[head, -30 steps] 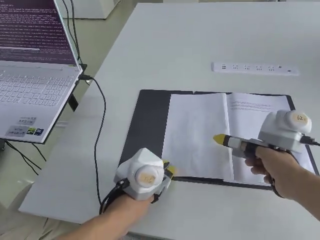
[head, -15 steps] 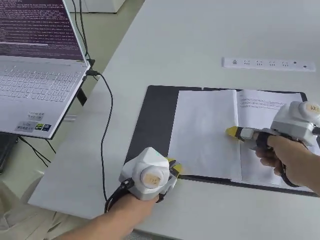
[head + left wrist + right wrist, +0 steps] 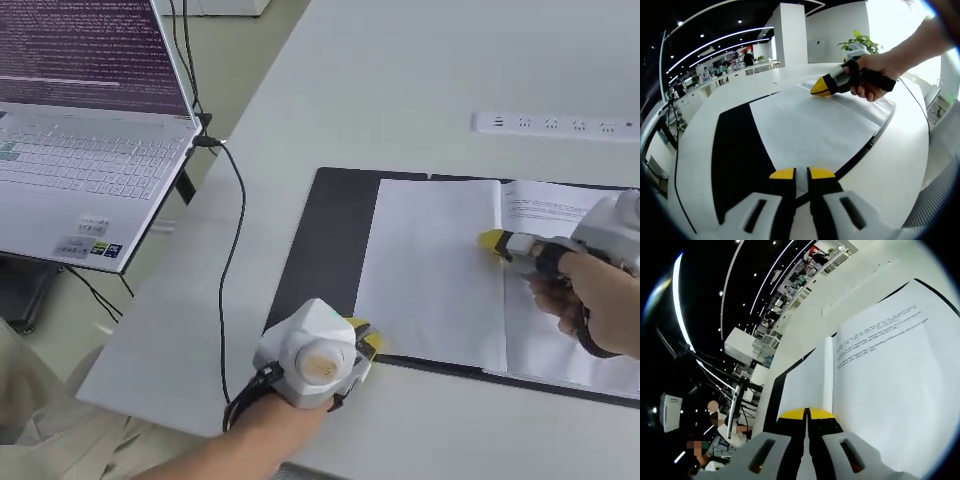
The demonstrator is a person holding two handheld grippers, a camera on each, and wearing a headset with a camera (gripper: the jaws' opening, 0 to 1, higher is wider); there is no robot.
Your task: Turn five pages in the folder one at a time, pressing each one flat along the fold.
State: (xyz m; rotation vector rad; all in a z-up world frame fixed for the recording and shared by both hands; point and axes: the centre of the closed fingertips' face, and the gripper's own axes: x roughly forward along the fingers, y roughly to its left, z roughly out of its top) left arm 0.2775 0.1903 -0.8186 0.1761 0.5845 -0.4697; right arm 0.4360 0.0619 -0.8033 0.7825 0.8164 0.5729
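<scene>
The white table [image 3: 420, 70] lay open beyond the laptop [image 3: 90, 150] at left and the opened folder [image 3: 330, 240] near its front edge, with a power strip [image 3: 555, 125] behind and a cable [image 3: 244, 200] alongside. The right gripper [image 3: 490, 241], jaws closed together, touched the fold. The left gripper [image 3: 801, 173], jaws barely parted, sat at the folder's near edge.

We see the folder [image 3: 330, 230] with a matt black cover, plastic by its look, and pages [image 3: 430, 270] of plain white matt paper, smooth. The table [image 3: 400, 70] is white and smooth with a soft sheen. The left gripper [image 3: 801, 174] and right gripper [image 3: 806, 412] have white moulded plastic bodies and matt yellow tips. Far left, the laptop [image 3: 90, 170] has a satin silver shell.
</scene>
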